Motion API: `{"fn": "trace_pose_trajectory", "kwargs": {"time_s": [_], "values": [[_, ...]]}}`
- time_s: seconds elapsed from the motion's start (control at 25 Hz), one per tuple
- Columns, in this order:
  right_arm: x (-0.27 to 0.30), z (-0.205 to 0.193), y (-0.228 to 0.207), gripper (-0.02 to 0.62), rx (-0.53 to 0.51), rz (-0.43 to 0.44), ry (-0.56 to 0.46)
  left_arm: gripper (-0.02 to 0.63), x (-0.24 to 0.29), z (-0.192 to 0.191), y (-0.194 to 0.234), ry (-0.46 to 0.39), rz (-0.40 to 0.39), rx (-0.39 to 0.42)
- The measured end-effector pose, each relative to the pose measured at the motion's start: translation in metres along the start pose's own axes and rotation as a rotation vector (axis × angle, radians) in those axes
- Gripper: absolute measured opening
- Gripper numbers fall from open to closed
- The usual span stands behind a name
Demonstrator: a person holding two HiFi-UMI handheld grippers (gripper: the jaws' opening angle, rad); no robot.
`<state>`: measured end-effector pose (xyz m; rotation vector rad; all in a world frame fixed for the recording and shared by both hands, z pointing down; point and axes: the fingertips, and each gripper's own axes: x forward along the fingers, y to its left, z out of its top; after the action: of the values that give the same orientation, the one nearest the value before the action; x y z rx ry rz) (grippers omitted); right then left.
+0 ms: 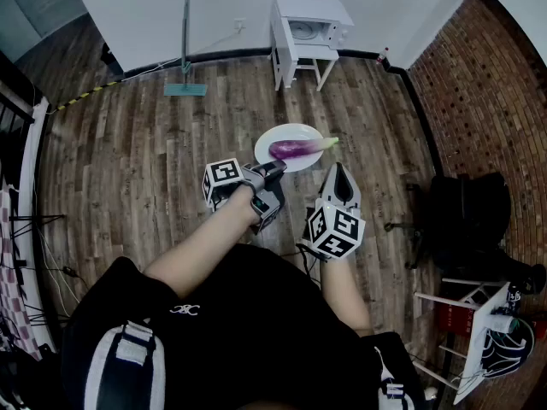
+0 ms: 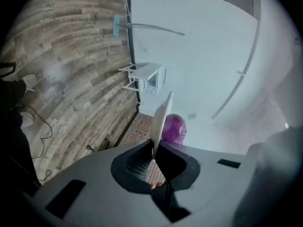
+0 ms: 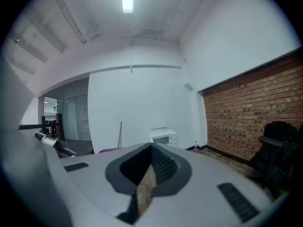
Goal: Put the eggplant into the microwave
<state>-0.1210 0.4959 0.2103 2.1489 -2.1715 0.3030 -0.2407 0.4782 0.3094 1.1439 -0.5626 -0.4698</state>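
Spotted a teal-headed mop (image 1: 185, 88) far left, propped against the white wall, head down on the brown wood-plank floor (image 1: 128, 161). Found the left gripper (image 1: 275, 168) pointing forward ahead of the body, with a black-and-white marker cube (image 1: 224, 178) on its back. Found its fingers (image 2: 137, 163) clamped on the near rim of a round white plate (image 1: 291, 131). Confirmed in the left gripper view: plate edge-on, rim pinched between the ribbed pads. Found the glossy purple eggplant with a green stem (image 1: 297, 149) lying across that plate, stem end overhanging the right rim. So: carried in the air on the plate, above the floor, not inside anything. Saw the white microwave oven (image 1: 314, 29) further back, sitting on a small white legged surface (image 1: 284, 55) against the far wall, well apart from the plate. Could not tell the door's state. Found the right gripper (image 1: 340, 174) close beside the plate's right rim, not touching it. Read its fingers (image 3: 165, 165) as together at the tips, nothing gripped, only floor visible through the gap behind them. Noted a red brick wall (image 1: 487, 84) down the right side and a black chair (image 1: 466, 220) standing near it on the floor.
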Motion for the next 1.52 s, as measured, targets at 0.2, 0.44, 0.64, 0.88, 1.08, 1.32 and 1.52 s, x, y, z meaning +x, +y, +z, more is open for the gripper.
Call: {"fn": "trace_pose_trajectory", "kwargs": {"time_s": [0.2,0.44,0.64,0.88,1.08,1.32,1.52], "values": [[0.004,-0.004,0.005,0.012,0.012,0.014,-0.005,0.018,0.001,0.007,0.003,0.001,0.004,0.006],[-0.002,-0.013,-0.003,0.014,0.037,-0.020,-0.021,0.018,0.004,0.006,0.010,0.018,0.013,0.023],[0.035,-0.008,0.039,0.014,0.055,-0.090,0.005,0.018,0.000,0.062,-0.009,0.086,0.033,0.008],[0.042,-0.015,0.042,0.014,0.058,-0.141,0.032,0.018,0.010,0.077,-0.010,0.136,0.035,-0.018],[0.059,-0.012,0.025,0.012,0.081,-0.157,0.036,0.018,0.029,0.078,-0.013,0.152,0.041,-0.027],[0.098,-0.008,-0.004,0.014,0.100,-0.136,0.029,0.018,0.074,0.088,-0.018,0.137,0.048,-0.010],[0.143,0.007,-0.049,0.014,0.076,-0.105,0.012,0.018,0.133,0.092,-0.034,0.112,0.033,-0.008]]}}
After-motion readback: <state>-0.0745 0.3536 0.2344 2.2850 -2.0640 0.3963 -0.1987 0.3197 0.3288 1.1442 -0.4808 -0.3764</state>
